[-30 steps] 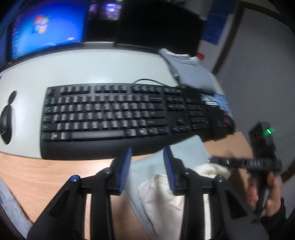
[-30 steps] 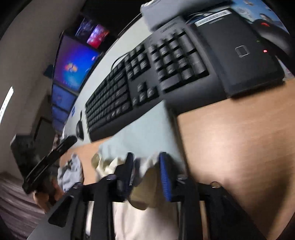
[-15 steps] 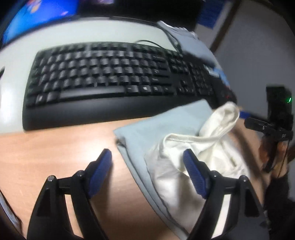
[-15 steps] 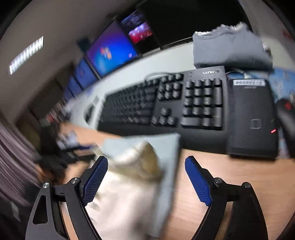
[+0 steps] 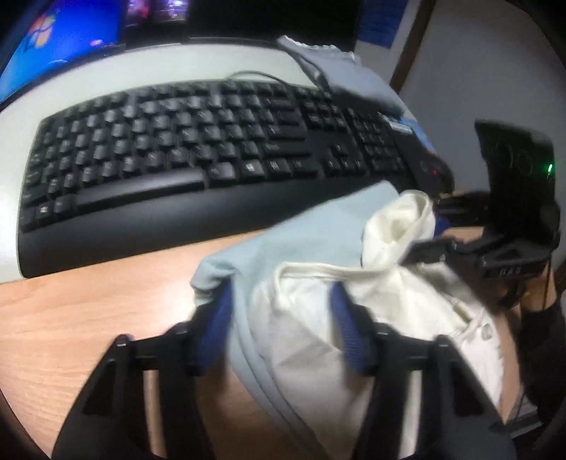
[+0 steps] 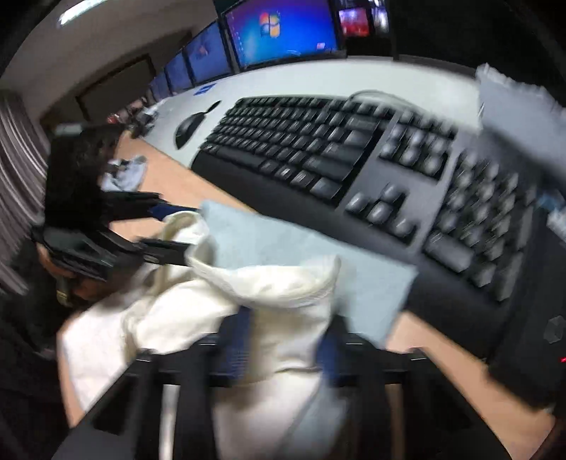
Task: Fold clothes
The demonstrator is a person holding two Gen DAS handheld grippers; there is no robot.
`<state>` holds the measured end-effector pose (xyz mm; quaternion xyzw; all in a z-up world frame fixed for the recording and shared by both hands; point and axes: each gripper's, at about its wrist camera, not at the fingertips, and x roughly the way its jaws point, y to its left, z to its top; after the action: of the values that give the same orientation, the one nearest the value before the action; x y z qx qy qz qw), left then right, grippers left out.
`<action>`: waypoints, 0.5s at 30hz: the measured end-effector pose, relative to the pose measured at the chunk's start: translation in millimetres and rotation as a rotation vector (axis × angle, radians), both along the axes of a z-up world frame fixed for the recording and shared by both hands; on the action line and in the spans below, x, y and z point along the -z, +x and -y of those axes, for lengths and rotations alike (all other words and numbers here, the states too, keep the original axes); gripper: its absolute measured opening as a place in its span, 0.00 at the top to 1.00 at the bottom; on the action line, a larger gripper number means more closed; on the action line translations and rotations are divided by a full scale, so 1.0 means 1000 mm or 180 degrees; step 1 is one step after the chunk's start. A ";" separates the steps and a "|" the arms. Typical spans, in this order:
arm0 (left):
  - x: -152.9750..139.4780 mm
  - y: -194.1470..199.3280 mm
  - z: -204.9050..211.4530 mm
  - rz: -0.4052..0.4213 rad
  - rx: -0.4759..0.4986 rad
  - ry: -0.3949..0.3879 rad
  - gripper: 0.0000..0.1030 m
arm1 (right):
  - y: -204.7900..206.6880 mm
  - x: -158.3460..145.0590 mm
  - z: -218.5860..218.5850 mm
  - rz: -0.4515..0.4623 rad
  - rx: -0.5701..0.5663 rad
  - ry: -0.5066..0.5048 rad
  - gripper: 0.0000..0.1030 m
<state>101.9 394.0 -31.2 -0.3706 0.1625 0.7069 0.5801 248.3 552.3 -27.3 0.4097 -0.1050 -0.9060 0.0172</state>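
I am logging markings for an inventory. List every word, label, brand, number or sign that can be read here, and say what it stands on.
No word or number reads clearly.
Four-colour flag logo, no lettering: on the monitor.
Key legends on the keyboard: blurred.
White label right of the keyboard: blurred.
Blue sticker behind the mouse: too small.
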 end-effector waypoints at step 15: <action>-0.048 0.018 -0.004 -0.0725 -0.0327 0.0434 0.89 | 0.011 -0.045 0.010 -0.0535 0.0453 0.0297 0.76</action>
<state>120.2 398.1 16.5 -0.2556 0.1598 0.7825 0.5448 258.8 542.6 17.6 0.3242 -0.0897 -0.9400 -0.0575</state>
